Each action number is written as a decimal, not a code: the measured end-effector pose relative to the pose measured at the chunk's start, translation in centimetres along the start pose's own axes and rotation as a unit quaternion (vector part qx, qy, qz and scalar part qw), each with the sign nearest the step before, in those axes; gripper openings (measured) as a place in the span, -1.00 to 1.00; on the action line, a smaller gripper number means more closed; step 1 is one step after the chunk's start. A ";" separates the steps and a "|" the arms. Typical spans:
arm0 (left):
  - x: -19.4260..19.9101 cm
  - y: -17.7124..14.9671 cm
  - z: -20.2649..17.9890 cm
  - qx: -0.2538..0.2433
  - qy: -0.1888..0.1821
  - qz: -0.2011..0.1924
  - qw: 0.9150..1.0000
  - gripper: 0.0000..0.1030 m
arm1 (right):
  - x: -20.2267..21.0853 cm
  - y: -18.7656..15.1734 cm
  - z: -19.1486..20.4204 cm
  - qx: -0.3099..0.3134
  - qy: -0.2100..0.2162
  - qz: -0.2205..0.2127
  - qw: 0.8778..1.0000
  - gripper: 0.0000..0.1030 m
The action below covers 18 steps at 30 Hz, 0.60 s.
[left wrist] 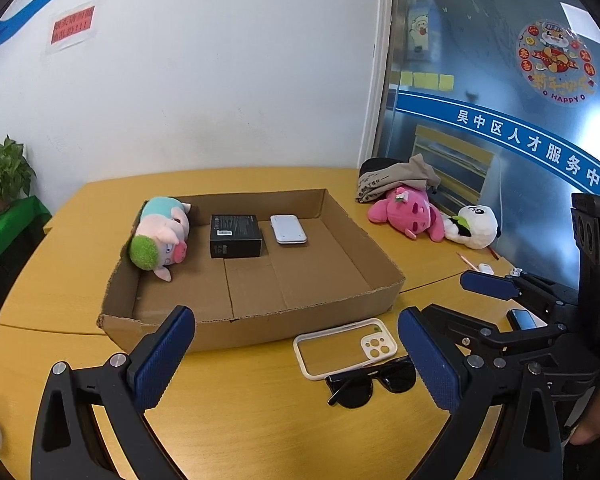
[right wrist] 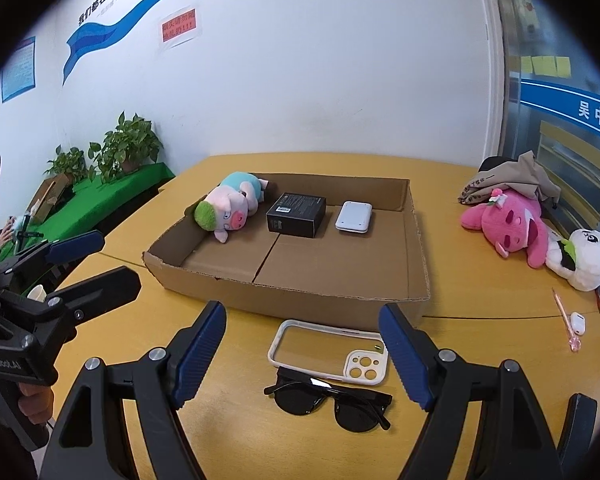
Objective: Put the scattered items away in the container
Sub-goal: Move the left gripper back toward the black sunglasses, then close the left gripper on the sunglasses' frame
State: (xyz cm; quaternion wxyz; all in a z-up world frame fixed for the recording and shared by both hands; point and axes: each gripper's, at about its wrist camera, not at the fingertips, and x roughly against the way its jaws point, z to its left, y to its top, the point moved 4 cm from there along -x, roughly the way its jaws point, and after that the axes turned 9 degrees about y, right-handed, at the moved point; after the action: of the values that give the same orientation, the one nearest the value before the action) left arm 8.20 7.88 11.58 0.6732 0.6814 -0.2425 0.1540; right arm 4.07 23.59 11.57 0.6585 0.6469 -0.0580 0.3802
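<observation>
Lying nearest of all, the sunglasses rest folded on the worktop right below and between the open jaws of the right gripper, which holds nothing. Their long axis runs across that gripper's line of sight, roughly side to side and tilted slightly down toward the right, so the jaws as they stand would span the frame's length, not its narrow depth; a turn of the wrist looks needed before closing.

In the left wrist view the same sunglasses lie toward the right-hand pad, off centre from the left gripper, whose jaws also stand wide apart and empty. The right gripper seems the better placed for them.

Just beyond, touching or nearly touching the sunglasses, the clear phone case lies flat, camera cut-out to the right, its long axis also crosswise. Both sit just in front of the near wall of the cardboard box, so the carry would be short: up, forward, over the wall.

Inside the box already lie a pig plush, a black carton and a white device, along the far side, leaving the near floor bare.

Farther right, well apart, a pink plush and a panda plush rest outside the box.
</observation>
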 end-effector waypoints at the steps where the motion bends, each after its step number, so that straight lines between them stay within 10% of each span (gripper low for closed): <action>1: -0.4 0.0 0.0 0.001 -0.004 0.005 1.000 1.00 | -0.3 0.0 -0.1 0.004 0.005 0.006 1.000 0.53; 18: -11.6 -11.6 -0.7 0.056 -0.086 0.223 0.969 0.94 | -9.3 -10.9 -5.6 0.115 0.072 0.244 0.960 0.53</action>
State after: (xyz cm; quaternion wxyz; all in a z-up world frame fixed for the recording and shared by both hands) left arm 4.83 9.71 -4.36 0.5593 0.6576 -0.4361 0.2541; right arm 1.46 26.06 -3.35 0.4691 0.6556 -0.1227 0.5789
